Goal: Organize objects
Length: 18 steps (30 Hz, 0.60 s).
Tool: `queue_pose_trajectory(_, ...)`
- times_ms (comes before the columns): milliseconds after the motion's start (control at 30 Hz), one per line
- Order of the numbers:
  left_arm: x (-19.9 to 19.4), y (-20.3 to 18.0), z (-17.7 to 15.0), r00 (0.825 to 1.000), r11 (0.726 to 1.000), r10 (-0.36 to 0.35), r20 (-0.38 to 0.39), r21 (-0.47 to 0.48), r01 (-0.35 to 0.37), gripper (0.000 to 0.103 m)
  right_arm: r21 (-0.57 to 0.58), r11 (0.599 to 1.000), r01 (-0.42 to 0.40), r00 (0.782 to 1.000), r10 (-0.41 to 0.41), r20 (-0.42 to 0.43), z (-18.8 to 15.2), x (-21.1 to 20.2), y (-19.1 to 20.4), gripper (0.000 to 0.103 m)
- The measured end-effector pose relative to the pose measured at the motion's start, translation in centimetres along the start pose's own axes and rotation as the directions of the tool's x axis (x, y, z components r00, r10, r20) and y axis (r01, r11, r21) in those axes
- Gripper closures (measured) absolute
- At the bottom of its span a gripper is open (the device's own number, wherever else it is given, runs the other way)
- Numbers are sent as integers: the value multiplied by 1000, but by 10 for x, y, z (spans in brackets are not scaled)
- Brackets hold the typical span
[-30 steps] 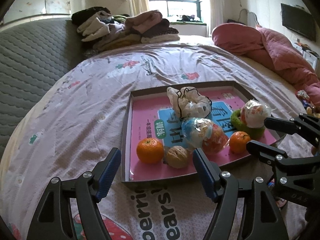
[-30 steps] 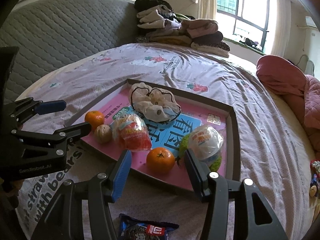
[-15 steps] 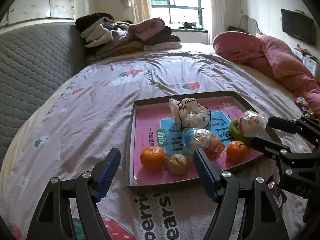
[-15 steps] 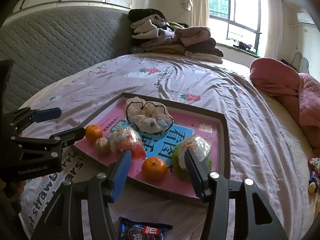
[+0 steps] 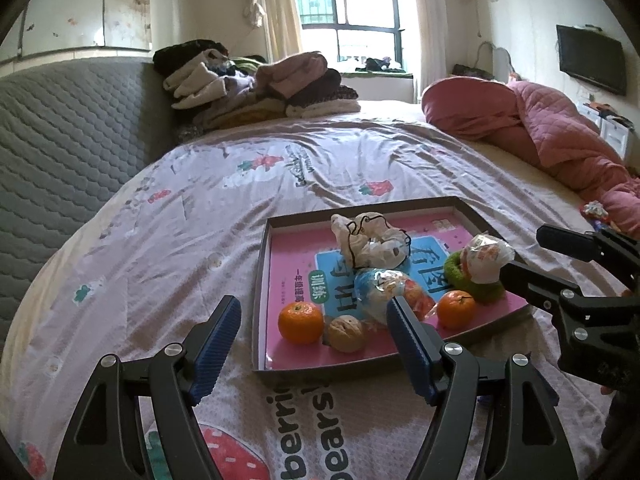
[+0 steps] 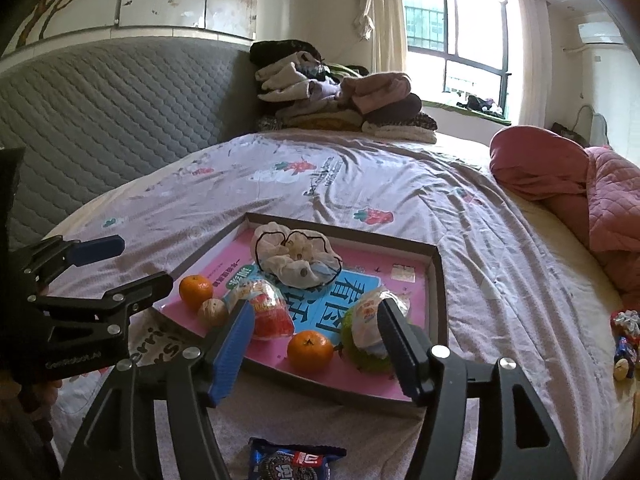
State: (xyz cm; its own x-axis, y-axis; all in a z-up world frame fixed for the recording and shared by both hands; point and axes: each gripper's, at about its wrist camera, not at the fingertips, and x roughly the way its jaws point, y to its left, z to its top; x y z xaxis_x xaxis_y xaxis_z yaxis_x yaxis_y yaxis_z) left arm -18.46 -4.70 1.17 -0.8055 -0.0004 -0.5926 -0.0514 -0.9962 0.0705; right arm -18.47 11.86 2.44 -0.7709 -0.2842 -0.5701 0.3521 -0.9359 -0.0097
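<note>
A shallow box lid with a pink bottom (image 5: pixel 280 264) (image 6: pixel 438 280) lies on the bed. In it are two oranges (image 5: pixel 301 322) (image 6: pixel 310 351), a walnut (image 5: pixel 346 334) (image 6: pixel 213 312), a wrapped red and blue snack (image 5: pixel 384 286) (image 6: pixel 266 306), a white cloth pouch (image 5: pixel 370 242) (image 6: pixel 298 258) and a wrapped snack on a green ring (image 5: pixel 482 268) (image 6: pixel 370 336). My left gripper (image 5: pixel 316 346) is open and empty, in front of the lid. My right gripper (image 6: pixel 316 350) is open and empty, before the lid's near edge. A blue cookie packet (image 6: pixel 294 460) lies on the sheet under it.
The bed has a pale sheet (image 5: pixel 200 220) with strawberry prints. A grey quilted headboard (image 5: pixel 60 132) stands at the left. Folded clothes (image 5: pixel 260 84) are piled at the far end. A pink quilt (image 5: pixel 540 132) lies at the right. Small toys (image 6: pixel 624 340) lie at the right edge.
Both grippers have drawn back and risen from the lid, so it looks smaller and farther. Both stayed open. The objects in the lid have not moved.
</note>
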Motion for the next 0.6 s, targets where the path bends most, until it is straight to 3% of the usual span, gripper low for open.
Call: queue_pose_trajectory(600, -28, -2, -2, 997, 1000, 24, 69, -11, -23, 27, 38, 999, 22, 991, -26, 129, -8, -38, -1, 38)
